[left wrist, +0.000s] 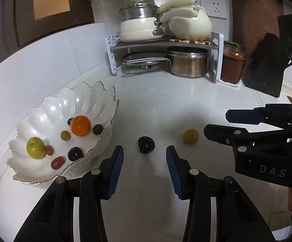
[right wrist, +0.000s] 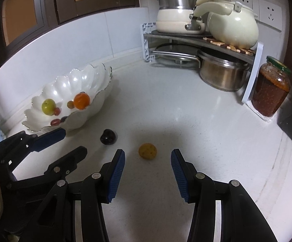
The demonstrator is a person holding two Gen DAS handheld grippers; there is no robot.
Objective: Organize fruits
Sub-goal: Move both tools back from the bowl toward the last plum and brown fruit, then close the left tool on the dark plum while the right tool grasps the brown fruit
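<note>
Blue-padded jaws of the left gripper (left wrist: 145,157) gape with nothing between them, short of a dark plum (left wrist: 146,144) right of the bowl (left wrist: 51,102). Further right, the right gripper (right wrist: 148,159), equally apart and empty, faces a yellow fruit (right wrist: 147,151). Round fruit may squirt sideways or roll off if pinched off-centre. Neither fruit's far side shows.

We find bare counter (right wrist: 186,104) open ahead of both grippers. The scalloped bowl (left wrist: 97,92) bounds the left side; the corner rack (left wrist: 166,44), steel pot (right wrist: 222,74) and sauce jar (right wrist: 271,92) block the rear. Two loose fruits, a dark plum (left wrist: 146,144) and a yellow fruit (right wrist: 147,150), lie in the near lane.
</note>
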